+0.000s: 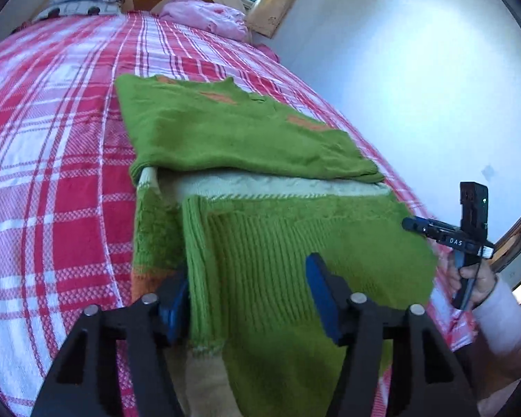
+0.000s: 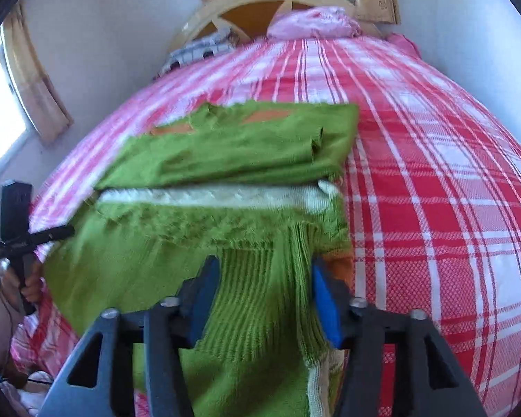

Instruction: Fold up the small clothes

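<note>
Both grippers stand spread over the green sweater (image 1: 246, 132): the left gripper (image 1: 250, 295) at its ribbed hem at 6 o'clock, the right gripper (image 2: 260, 292) likewise, pads apart from the knit. It lies folded on the red plaid bedspread (image 1: 52, 173).

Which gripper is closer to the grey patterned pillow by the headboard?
Left, probably. The grey pillow lies ahead and leftward of the left gripper; the right gripper sits farther right, at the other edge of the sweater.
</note>
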